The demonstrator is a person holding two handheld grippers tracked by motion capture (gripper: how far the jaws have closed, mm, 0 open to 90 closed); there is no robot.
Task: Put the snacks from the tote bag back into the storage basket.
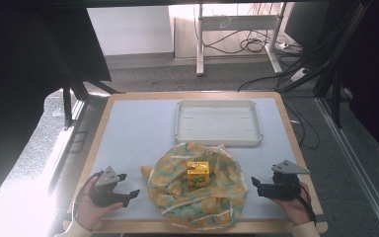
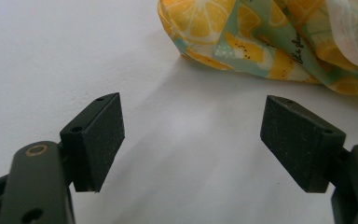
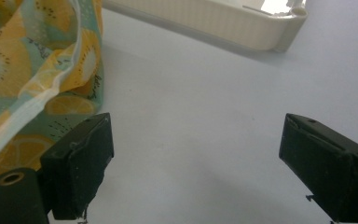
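Note:
A lemon-print cloth (image 1: 197, 190) lies crumpled at the near middle of the table, with a small yellow box (image 1: 198, 174) standing on it. My left gripper (image 1: 127, 186) rests on the mat to the cloth's left, open and empty. The left gripper view has the cloth's corner (image 2: 242, 42) just beyond the jaws. My right gripper (image 1: 257, 187) sits to the cloth's right, also open with nothing in it. Its own view shows the cloth's edge (image 3: 42, 70) by the left jaw.
A white tray (image 1: 218, 140) with nothing in it stands behind the cloth at the back middle; its corner (image 3: 270, 32) appears in the right gripper view. The pale mat (image 1: 133, 133) covers a wood-rimmed table. Desk legs and cables lie on the floor beyond.

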